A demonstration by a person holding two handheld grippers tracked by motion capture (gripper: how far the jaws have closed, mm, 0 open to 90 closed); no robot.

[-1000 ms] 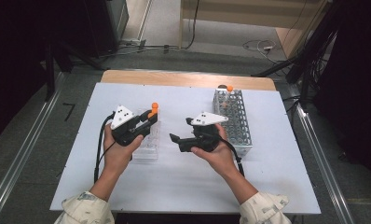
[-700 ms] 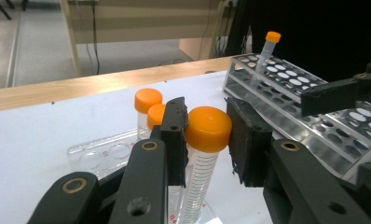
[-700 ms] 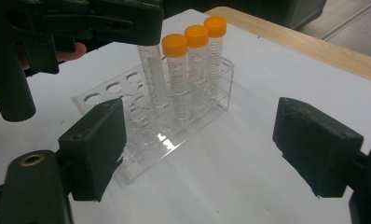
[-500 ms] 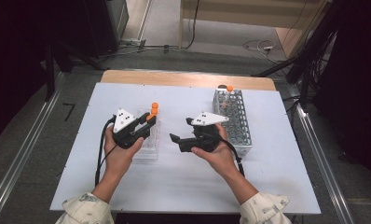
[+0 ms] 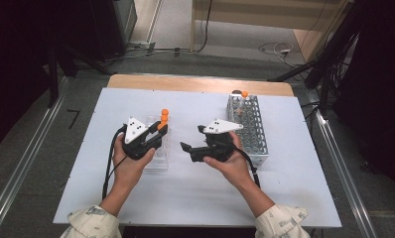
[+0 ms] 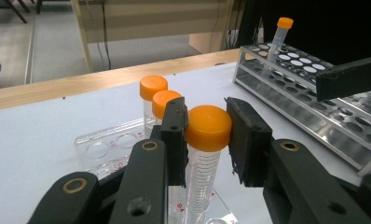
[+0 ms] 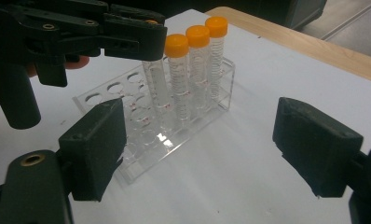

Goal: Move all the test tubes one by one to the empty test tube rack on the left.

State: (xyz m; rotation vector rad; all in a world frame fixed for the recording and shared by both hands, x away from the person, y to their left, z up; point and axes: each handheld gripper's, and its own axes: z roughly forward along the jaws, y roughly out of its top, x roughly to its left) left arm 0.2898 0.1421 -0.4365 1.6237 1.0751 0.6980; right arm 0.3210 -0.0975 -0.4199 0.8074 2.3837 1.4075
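My left gripper (image 5: 158,130) is shut on the orange cap of a clear graduated tube (image 6: 202,172), both pads pressed on the cap. The tube's lower end is in the clear plastic rack (image 5: 157,157), and its top sits a little higher than its neighbours. Other orange-capped tubes (image 7: 197,35) stand in the same rack just beyond it. In the right gripper view, the left gripper (image 7: 127,39) hides the held cap. My right gripper (image 5: 188,151) hovers open to the right of the rack, its jaws wide apart (image 7: 202,149) with nothing between them.
A metal tube rack (image 5: 250,131) stands at the right of the white table top (image 5: 195,198), with one orange-capped tube (image 5: 244,94) at its far end. A wooden strip (image 5: 185,83) runs along the far edge. Cables trail back from both grippers.
My left gripper has shifted slightly toward the near edge, still shut on the tube's cap. The right gripper has kept still.
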